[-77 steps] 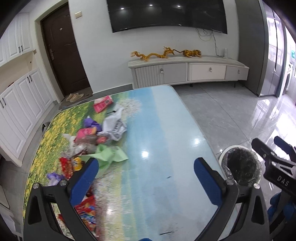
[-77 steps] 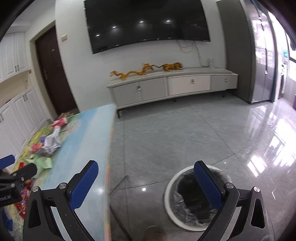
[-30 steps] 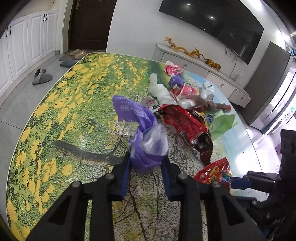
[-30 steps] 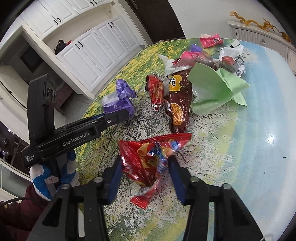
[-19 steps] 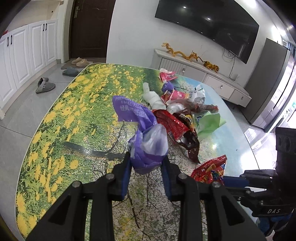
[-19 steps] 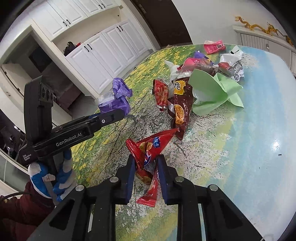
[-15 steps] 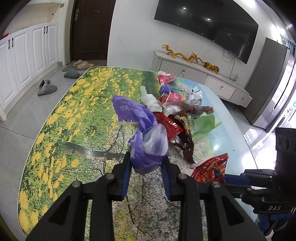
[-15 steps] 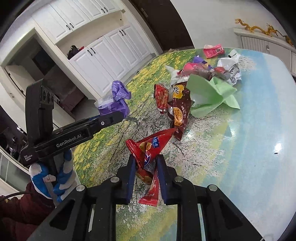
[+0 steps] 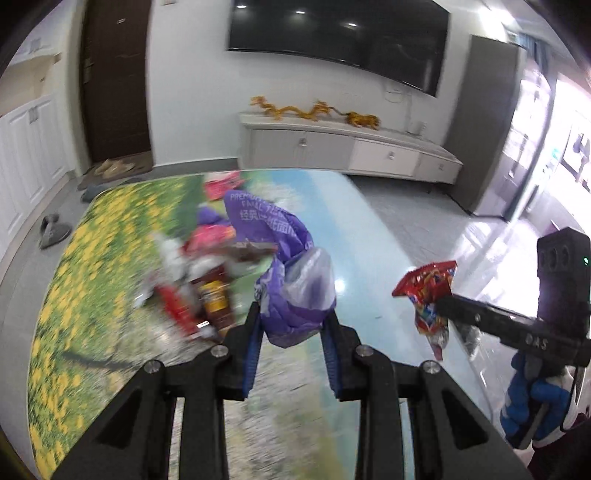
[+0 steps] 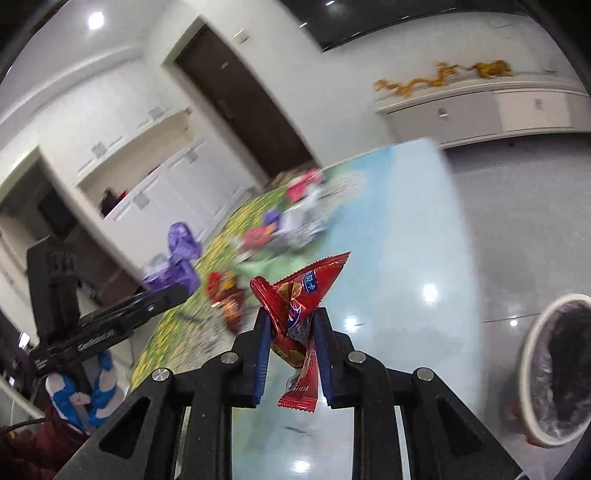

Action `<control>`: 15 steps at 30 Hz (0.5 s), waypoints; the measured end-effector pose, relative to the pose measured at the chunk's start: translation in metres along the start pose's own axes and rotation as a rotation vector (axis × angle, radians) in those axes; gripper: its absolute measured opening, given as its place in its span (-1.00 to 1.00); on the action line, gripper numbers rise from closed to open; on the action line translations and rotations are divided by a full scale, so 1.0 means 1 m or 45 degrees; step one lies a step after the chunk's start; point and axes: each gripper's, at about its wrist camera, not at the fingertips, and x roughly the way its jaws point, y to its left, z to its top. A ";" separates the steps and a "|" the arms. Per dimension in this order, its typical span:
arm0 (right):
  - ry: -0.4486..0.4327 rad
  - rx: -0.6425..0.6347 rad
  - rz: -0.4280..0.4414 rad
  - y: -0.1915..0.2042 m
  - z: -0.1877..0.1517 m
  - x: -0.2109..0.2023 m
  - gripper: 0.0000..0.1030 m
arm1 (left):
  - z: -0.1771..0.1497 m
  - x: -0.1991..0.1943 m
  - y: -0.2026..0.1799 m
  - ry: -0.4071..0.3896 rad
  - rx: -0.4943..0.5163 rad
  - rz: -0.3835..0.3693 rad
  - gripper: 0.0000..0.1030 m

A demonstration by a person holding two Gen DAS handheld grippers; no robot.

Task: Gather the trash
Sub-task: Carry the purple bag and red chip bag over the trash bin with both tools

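Landmark is the table [image 9: 110,258], oblong, printed with yellow flowers on one side and pale blue on the other. Beyond its far end: white TV cabinet [image 9: 351,151] against the wall with gold dragon figures [image 9: 314,110] on top, dark TV [image 9: 332,33] above it. Left of the table: white cupboards [image 9: 29,158], dark door [image 9: 114,81], slippers [image 9: 55,229] on the floor. Right of the table, on the grey floor: white trash bin [image 10: 550,373] with dark liner, off the blue edge.

On the table, toward the middle and far end: blurred trash pile [image 9: 199,273], red, pink, white and brown wrappers plus a green sheet; details too smeared to tell.

Left gripper [image 9: 291,336] is above the near part of the table, blue pads clamped on a crumpled purple bag [image 9: 288,273] with clear plastic bunched in it; bag is lifted off the table.

Right gripper [image 10: 291,347] is above the table's blue side, nearer the bin, fingers closed tight on a red snack wrapper [image 10: 303,295]; wrapper sticks up past the pads and a tail hangs below, clear of the table.

A blue-and-white gloved hand [image 9: 532,402] holds the right gripper's handle.
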 end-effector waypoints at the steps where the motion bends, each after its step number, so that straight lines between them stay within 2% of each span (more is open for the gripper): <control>1: -0.037 0.030 -0.044 -0.016 0.002 -0.012 -0.58 | 0.006 0.006 -0.015 0.007 0.035 -0.024 -0.45; 7: -0.185 0.243 -0.338 -0.104 -0.005 -0.073 -0.58 | 0.028 0.054 -0.113 0.087 0.279 -0.173 -0.44; 12: -0.213 0.405 -0.518 -0.169 -0.019 -0.102 -0.58 | 0.034 0.100 -0.196 0.169 0.457 -0.288 -0.44; 15: -0.197 0.487 -0.578 -0.199 -0.029 -0.105 -0.57 | 0.034 0.126 -0.233 0.227 0.512 -0.340 -0.44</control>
